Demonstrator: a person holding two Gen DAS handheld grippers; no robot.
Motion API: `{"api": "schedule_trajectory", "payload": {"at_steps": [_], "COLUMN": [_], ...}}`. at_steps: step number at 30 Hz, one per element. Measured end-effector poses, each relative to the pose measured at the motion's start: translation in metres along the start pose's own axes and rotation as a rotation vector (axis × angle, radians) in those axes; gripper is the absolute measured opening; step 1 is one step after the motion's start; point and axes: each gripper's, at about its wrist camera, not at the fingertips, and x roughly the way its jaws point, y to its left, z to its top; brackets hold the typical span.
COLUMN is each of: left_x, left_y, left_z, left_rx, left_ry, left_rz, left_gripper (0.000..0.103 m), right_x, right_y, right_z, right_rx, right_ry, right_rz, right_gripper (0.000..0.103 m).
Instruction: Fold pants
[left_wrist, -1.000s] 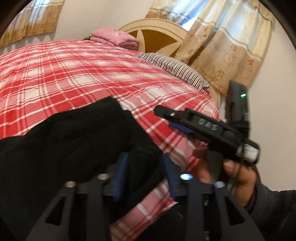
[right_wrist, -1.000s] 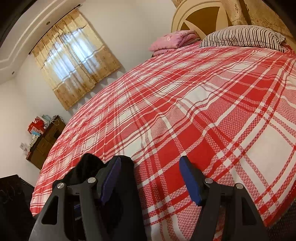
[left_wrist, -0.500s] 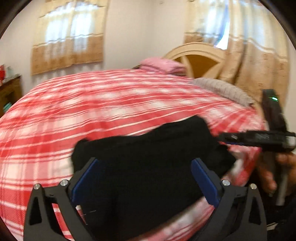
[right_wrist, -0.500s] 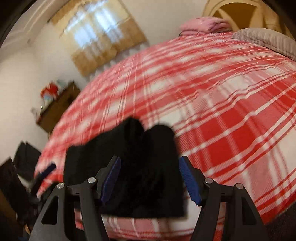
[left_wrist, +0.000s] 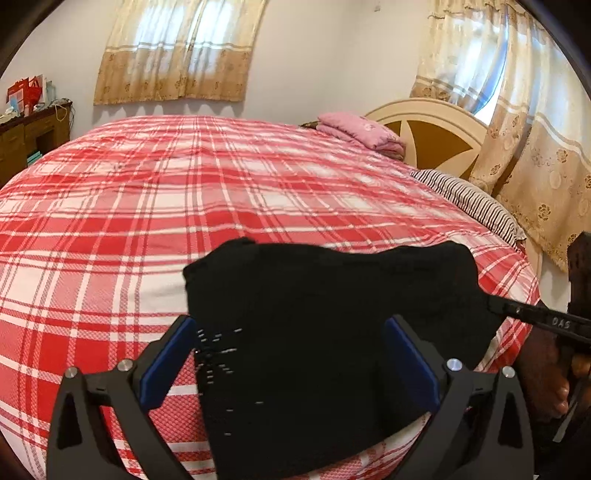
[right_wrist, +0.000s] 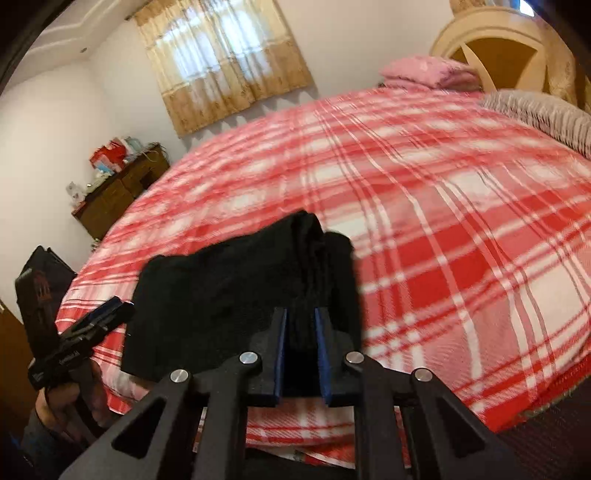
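The black pants (left_wrist: 332, 314) lie folded into a compact block at the near edge of the red plaid bed (left_wrist: 184, 192). My left gripper (left_wrist: 291, 358) is open, its blue pads either side of the pants' near part, above the cloth. In the right wrist view my right gripper (right_wrist: 300, 332) is shut on the near right fold of the pants (right_wrist: 236, 288). The left gripper (right_wrist: 107, 314) shows at the left of that view, beside the pants' left end. The right gripper's arm shows at the right edge of the left wrist view.
A pink folded blanket (left_wrist: 362, 129) and a striped pillow (left_wrist: 469, 199) lie by the cream headboard (left_wrist: 436, 129). A brown dresser (right_wrist: 118, 192) with clutter stands by the far wall. Curtains hang at the windows. The bed edge is just below the pants.
My left gripper has let go of the pants and opened wide. My right gripper has swung left over the pants and closed on their right fold.
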Motion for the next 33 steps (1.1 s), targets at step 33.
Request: {"api": "schedule_trajectory", "payload": {"at_steps": [33], "left_x": [0.017], "left_y": [0.005], "left_z": [-0.005], "left_rx": [0.034], "left_ry": [0.082], "left_rz": [0.087], "left_gripper": [0.103], "right_x": [0.021], "right_y": [0.02], "right_z": [0.033], "right_rx": [-0.022], "right_ry": [-0.066], "right_rz": [0.054], "right_gripper": [0.053]}}
